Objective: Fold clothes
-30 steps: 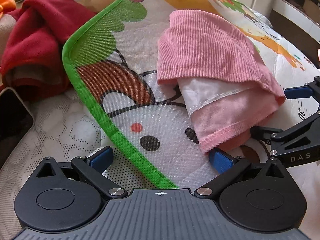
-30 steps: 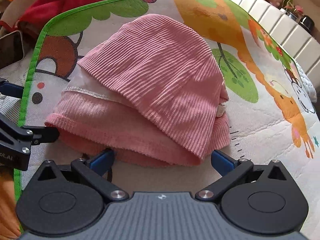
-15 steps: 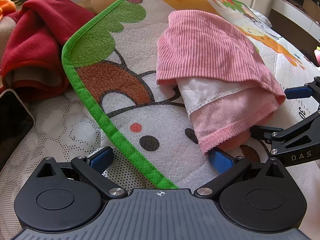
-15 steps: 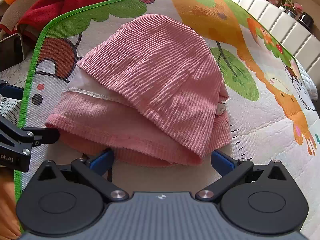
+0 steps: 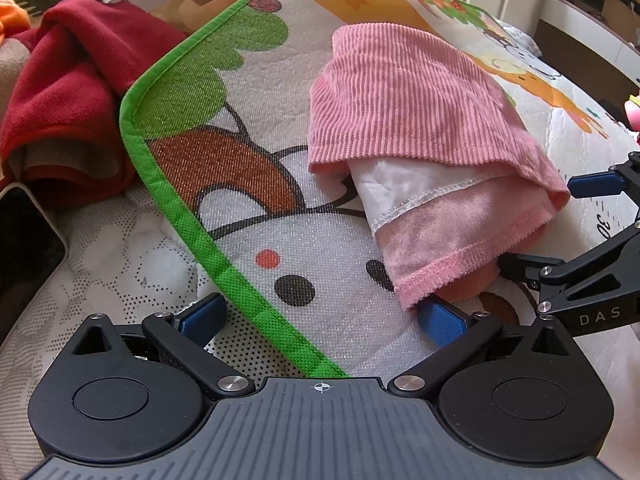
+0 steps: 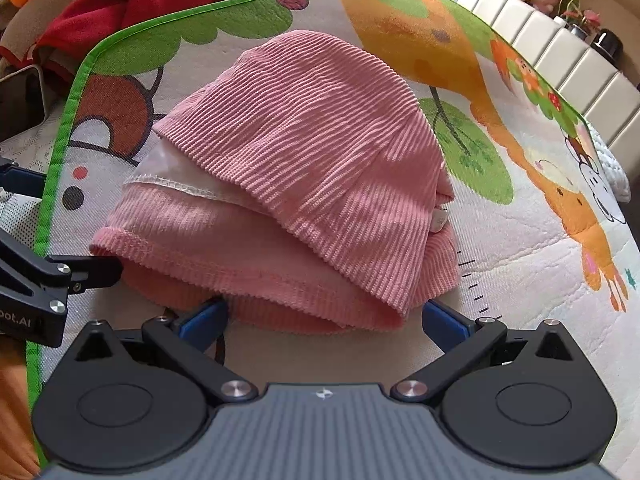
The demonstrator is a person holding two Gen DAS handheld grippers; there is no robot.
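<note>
Both jaws apart at pink garment [image 6: 304, 184] near hem; mat [image 5: 256, 184] bare to the left.

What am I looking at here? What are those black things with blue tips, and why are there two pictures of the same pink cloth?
Those are two hand-held grippers that a person works, one per hand, each with a small camera looking along its jaws. So each picture is one gripper's own view. The left gripper and the right gripper both have their jaws spread open, holding nothing. Between them lies a folded pink ribbed garment with a white lining, on a cartoon play mat with a green border. A red cloth lies bunched beyond the mat's edge. Each gripper also shows at the edge of the other's picture.
</note>
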